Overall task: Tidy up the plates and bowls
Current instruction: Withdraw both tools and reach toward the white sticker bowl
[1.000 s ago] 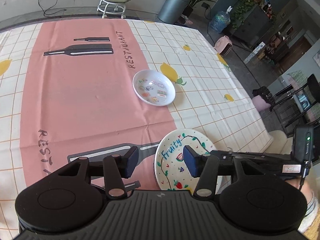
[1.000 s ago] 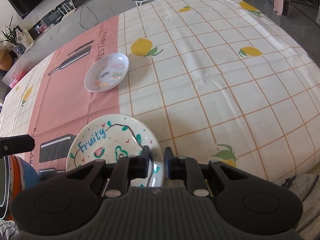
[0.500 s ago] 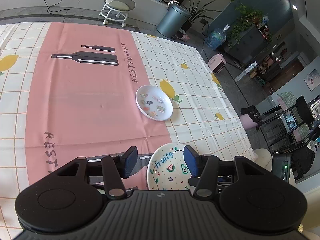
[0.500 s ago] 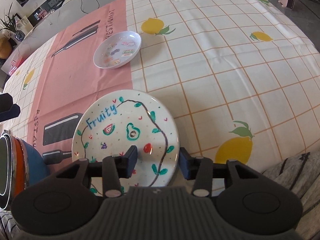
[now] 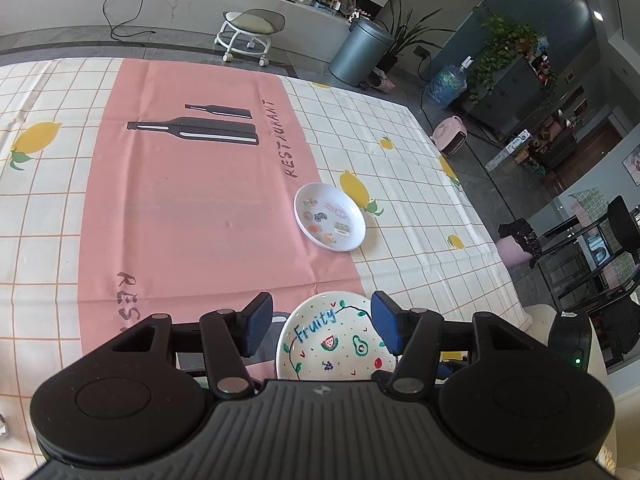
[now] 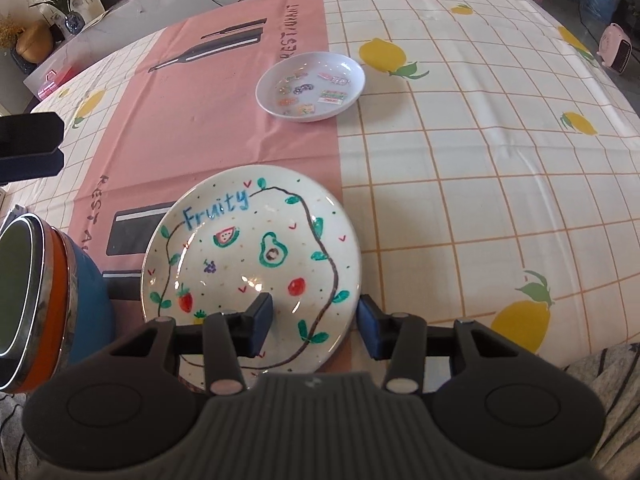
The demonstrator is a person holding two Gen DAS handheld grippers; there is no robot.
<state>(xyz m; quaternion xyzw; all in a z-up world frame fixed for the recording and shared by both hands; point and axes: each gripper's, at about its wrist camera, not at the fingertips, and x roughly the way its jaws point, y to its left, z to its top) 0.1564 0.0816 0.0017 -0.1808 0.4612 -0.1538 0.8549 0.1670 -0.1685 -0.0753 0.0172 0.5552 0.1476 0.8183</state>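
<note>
A white "Fruity" plate point(image 6: 252, 256) painted with fruit lies flat near the table's front edge. My right gripper point(image 6: 315, 322) stands open over its near rim, one pad above the plate and the other just outside the rim, neither pressing on it. My left gripper point(image 5: 320, 322) hovers above the same plate point(image 5: 332, 344); its jaws are opening with nothing between them. A small white dish point(image 6: 311, 85) with stickers sits farther back, at the border of the pink strip point(image 5: 330, 216). One left finger point(image 6: 30, 146) shows at the right wrist view's left edge.
A blue and orange bowl stack with a metal rim point(image 6: 48, 300) stands close to the left of the plate. The table carries a pink and lemon-checked cloth point(image 6: 460, 160). Beyond the far edge are a stool point(image 5: 248, 32) and a bin point(image 5: 360, 56). Striped fabric point(image 6: 600, 364) lies at the front edge.
My right gripper, shut on the Fruity plate's rim a second ago, has let go and drawn back. The plate now lies free. The left gripper has pulled back, its jaws a little wider.
</note>
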